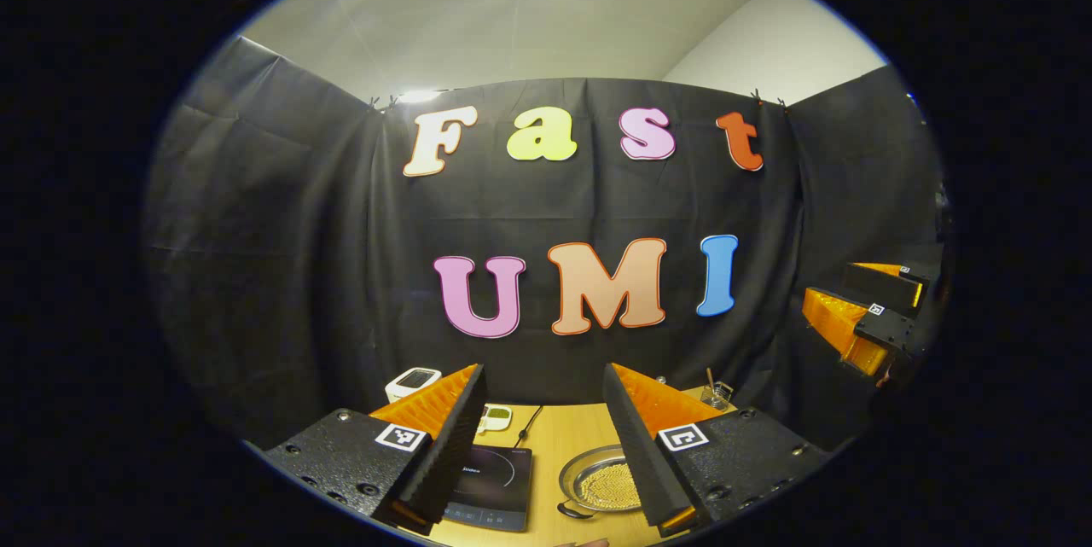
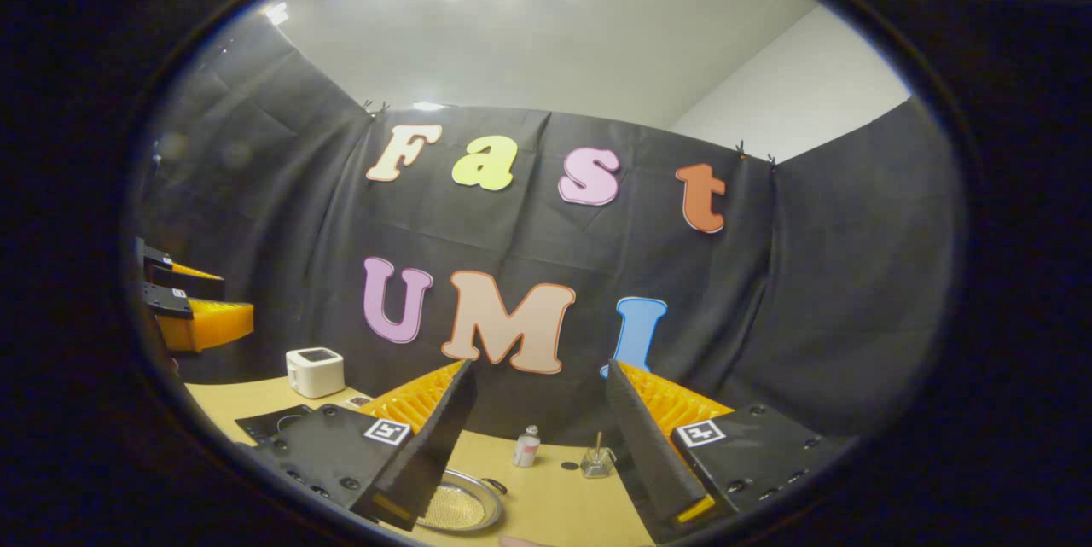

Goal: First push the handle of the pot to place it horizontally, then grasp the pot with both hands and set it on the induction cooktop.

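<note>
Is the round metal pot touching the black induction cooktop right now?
Apart. In the left gripper view, bare wooden table shows between the round metal pot and the black induction cooktop.

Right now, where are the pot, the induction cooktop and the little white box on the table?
pot [image 1: 607,483]: left gripper view, on its bead-filled inside.
induction cooktop [image 1: 495,479]: left gripper view, on its dark glass top.
white box [image 2: 315,371]: right gripper view, on its front face.

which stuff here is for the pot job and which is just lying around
For the job: pot, induction cooktop, left gripper, right gripper.
Lying about: white box, small bottle, glass jar with a stick.
</note>
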Tool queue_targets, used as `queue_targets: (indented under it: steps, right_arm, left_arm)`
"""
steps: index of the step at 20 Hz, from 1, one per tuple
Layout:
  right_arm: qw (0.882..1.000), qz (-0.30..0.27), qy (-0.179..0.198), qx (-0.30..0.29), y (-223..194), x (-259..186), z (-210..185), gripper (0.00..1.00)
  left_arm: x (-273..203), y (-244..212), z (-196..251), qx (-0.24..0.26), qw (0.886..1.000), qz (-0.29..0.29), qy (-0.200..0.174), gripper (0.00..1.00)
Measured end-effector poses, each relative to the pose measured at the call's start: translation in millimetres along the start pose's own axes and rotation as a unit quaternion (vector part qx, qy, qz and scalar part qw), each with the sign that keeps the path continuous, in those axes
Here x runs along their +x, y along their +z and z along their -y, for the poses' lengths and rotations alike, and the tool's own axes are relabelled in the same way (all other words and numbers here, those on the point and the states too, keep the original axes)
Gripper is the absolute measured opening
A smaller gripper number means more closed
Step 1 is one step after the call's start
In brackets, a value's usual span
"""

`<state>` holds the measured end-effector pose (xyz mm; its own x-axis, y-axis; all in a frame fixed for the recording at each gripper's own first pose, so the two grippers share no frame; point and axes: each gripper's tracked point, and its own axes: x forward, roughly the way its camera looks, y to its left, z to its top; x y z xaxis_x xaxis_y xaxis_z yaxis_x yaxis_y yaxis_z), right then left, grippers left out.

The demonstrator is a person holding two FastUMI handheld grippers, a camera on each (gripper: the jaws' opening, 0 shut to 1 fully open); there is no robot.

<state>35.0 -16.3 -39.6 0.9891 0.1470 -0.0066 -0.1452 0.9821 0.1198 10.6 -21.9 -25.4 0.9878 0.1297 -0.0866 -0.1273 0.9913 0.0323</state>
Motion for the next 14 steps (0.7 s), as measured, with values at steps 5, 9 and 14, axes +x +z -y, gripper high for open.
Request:
queue_targets:
  steps: [5,9,14]
  right_arm:
    - [1.0,-0.011,-0.004,0.013,-20,6,2,0.9]
    - [1.0,-0.022,-0.01,0.007,-31,13,-12,0.74]
    - [0.998,-0.056,-0.028,0.0,-49,18,-50,0.69]
  left_arm:
    - [4,4,6,0.01,1.0,0.012,-0.002,0.8]
    - [12,-5,-7,0.0,1.0,0.015,-0.007,0.8]
    - [23,-22,-39,-0.011,0.999,0.001,-0.032,0.8]
